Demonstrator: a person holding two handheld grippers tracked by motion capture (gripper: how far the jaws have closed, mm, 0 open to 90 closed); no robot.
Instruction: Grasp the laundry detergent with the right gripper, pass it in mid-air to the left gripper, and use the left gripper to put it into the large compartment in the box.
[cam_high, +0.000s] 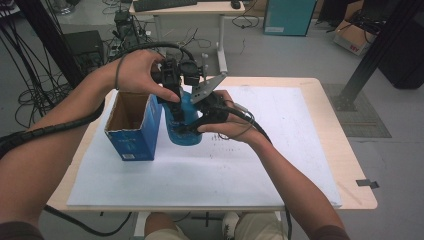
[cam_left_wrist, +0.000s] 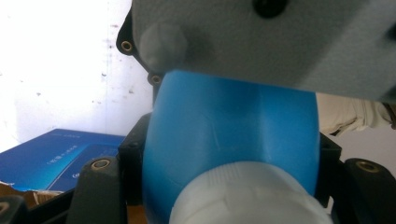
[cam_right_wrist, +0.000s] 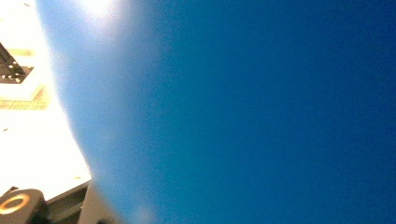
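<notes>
A blue plastic bottle (cam_high: 183, 131) with a white cap (cam_left_wrist: 250, 196) stands on the white sheet beside an open blue cardboard box (cam_high: 134, 125). My left gripper (cam_high: 173, 89) comes down from above, its black jaws on either side of the bottle (cam_left_wrist: 229, 126) just past the cap. My right gripper (cam_high: 196, 121) holds the bottle's body from the right side, and its grey plate (cam_left_wrist: 280, 37) hangs over the bottle. In the right gripper view the blue wall of the bottle (cam_right_wrist: 233, 112) is pressed close to the camera, with one jaw tip at the lower left.
The white sheet (cam_high: 270, 150) covers most of the wooden table (cam_high: 345, 165). The box (cam_left_wrist: 56, 158) stands left of the bottle, its top open. Behind the table are cables, a desk and a black post.
</notes>
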